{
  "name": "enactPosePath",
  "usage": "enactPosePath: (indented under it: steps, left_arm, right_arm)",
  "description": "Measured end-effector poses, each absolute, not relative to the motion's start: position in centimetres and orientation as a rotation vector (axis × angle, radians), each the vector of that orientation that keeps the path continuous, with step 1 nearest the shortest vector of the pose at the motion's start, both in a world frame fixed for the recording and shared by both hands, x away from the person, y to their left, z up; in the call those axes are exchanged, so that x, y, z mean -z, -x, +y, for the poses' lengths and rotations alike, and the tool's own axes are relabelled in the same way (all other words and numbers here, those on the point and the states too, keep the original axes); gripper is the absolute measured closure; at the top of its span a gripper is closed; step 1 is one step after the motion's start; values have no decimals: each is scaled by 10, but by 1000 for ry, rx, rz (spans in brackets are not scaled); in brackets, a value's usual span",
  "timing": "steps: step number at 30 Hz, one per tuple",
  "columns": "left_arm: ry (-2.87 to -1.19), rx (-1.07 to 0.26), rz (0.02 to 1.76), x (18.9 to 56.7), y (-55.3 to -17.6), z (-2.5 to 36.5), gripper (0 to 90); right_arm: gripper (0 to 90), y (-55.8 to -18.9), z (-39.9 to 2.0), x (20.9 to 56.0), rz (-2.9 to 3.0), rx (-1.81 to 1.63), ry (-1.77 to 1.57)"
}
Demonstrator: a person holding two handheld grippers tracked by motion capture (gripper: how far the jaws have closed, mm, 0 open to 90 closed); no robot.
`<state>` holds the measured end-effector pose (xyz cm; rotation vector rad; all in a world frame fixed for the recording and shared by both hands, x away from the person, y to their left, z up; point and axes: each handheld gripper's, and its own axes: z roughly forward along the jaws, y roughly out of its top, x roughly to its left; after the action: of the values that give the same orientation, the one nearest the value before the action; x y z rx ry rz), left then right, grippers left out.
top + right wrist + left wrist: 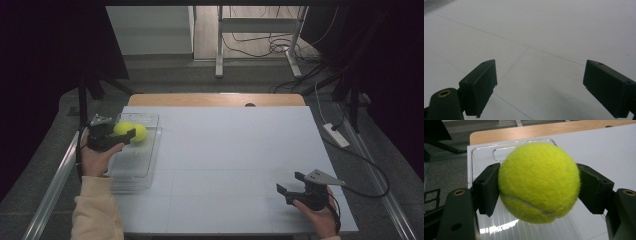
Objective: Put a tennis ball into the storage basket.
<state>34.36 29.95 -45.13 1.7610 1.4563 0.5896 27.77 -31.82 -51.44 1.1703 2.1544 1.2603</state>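
One fuzzy yellow-green tennis ball [539, 182], curved white seam low on its face, clamped in left tool [131, 134] above clear tray [145, 165] at desk's left. Right tool [291, 183] wide, empty.

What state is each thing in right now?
Ball: clamped between the left tongs, above the tray.
Tray: clear, on the table's left side; the high view shows a second yellow ball over it.
Right tongs: open, nothing between them, over bare table.
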Motion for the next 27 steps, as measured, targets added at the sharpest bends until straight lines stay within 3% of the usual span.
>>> enactPosePath:
  steps: [27]
  left_arm:
    - [-1900,-541,1578,468,-351,304,268]
  right_arm:
    - [117,-279,-318,517,2162,-1254,-1172]
